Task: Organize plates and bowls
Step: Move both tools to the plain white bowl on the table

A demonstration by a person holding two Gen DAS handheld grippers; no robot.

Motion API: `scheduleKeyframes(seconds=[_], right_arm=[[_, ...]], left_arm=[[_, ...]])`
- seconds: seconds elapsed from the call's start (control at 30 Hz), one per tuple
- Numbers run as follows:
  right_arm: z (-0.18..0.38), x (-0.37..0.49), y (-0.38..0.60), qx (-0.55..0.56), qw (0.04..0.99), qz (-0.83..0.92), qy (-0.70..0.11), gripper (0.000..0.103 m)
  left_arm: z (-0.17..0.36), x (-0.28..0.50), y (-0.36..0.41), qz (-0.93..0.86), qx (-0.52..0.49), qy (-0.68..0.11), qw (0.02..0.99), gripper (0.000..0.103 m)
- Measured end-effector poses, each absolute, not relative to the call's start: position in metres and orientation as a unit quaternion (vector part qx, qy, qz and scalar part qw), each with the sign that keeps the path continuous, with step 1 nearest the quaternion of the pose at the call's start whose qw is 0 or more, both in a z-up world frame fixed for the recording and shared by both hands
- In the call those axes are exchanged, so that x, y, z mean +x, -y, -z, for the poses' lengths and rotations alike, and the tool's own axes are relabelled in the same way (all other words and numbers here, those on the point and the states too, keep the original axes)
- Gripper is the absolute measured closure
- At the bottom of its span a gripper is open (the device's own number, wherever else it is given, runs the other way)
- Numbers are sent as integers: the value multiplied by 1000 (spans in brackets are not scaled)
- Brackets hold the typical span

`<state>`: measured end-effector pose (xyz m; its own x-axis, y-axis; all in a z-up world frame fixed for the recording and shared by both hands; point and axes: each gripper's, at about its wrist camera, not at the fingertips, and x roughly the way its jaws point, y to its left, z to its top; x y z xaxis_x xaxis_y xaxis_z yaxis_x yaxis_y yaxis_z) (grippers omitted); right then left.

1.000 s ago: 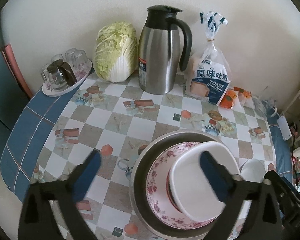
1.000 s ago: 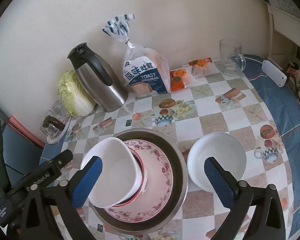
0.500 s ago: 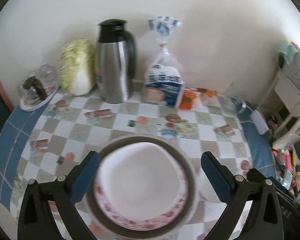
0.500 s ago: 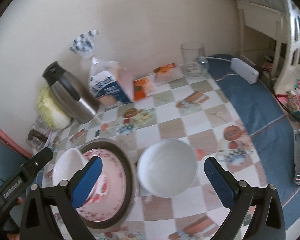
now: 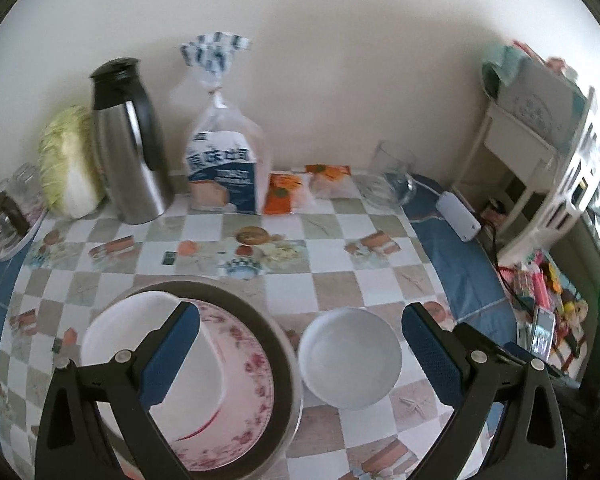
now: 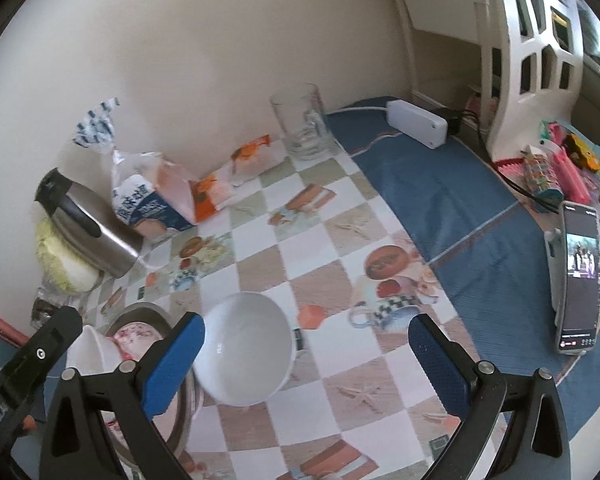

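Hovering over the near edge of the tabletop (image 5: pixel 340 292), the left gripper (image 5: pixel 300 356) has its jaws spread wide and holds nothing; the right gripper (image 6: pixel 306 356) is just as wide open and empty. A metal pan (image 5: pixel 276 344) sits near the front left of the tabletop with a flowered plate (image 5: pixel 252 376) inside it, and a white bowl (image 5: pixel 112 344) lies tilted on that plate toward its left side. A second white bowl (image 5: pixel 350 362) stands upright on the cloth just beside the pan's right rim. Along the far edge by the wall stand a cabbage (image 5: pixel 66 164), a steel jug (image 5: pixel 126 144), a bread bag (image 5: pixel 224 168) and a glass mug (image 6: pixel 302 124). A phone (image 6: pixel 580 276) stands propped at the right edge.
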<state>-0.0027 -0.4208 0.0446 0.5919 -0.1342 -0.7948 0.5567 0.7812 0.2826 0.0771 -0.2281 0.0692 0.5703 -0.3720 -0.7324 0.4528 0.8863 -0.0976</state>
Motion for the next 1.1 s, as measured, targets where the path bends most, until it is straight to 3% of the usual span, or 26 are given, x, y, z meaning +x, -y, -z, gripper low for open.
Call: scheduleKeyframes(seconds=[1.1], right_arm=[[28, 24, 431, 265, 809, 217, -477, 0]], left_arm=[[3, 110, 288, 265, 110, -435, 854, 2]])
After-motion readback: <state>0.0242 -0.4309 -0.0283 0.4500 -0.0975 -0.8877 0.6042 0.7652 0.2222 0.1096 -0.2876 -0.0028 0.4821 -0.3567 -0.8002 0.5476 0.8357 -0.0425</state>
